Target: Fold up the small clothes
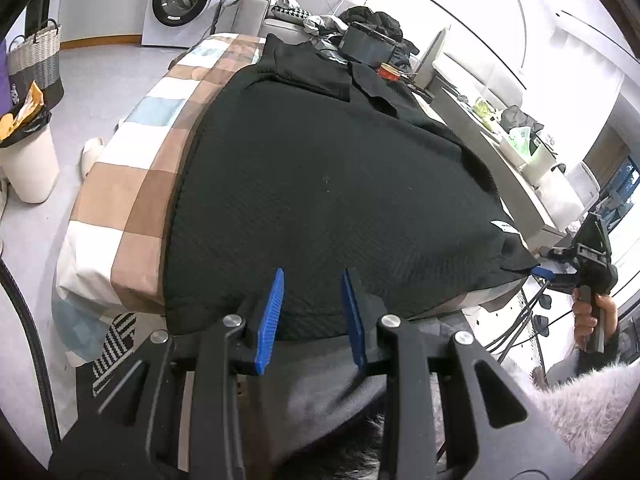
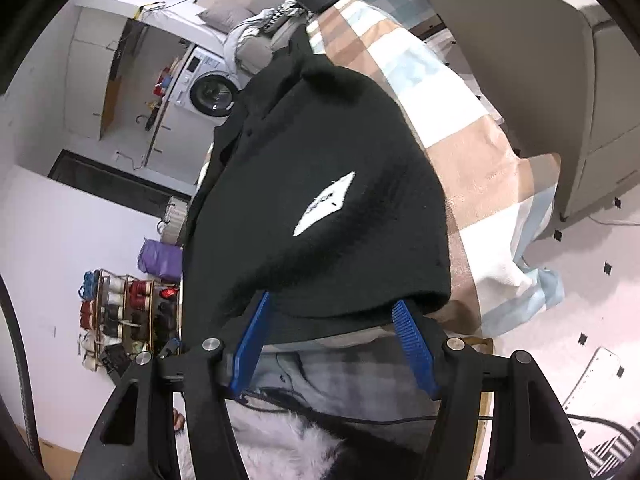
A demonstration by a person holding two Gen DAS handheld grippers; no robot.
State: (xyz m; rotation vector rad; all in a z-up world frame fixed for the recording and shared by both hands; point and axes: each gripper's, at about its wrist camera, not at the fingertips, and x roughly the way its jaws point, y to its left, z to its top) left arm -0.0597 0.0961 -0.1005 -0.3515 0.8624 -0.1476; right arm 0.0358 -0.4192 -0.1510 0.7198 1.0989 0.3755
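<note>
A black knit garment [image 1: 320,160] lies spread over a table under a checked cloth [image 1: 132,200]. Its collar end points away from me. My left gripper [image 1: 313,276] hovers at the garment's near hem, its blue fingers apart with nothing pinched between them. At the right corner, near a white label [image 1: 505,227], my right gripper [image 1: 540,270] meets the hem. In the right wrist view the garment [image 2: 320,140] bulges up with the label [image 2: 326,204] on top. The right gripper [image 2: 332,302] has wide-set jaws, and its tips are hidden under the rolled hem.
A black box [image 1: 366,44] and a red tin [image 1: 390,71] sit at the table's far end. A washing machine [image 1: 182,0], a woven basket [image 1: 34,60] and a bin [image 1: 28,160] stand to the left. A shoe rack [image 2: 120,312] is on the floor. A hand [image 1: 592,316] holds the right gripper.
</note>
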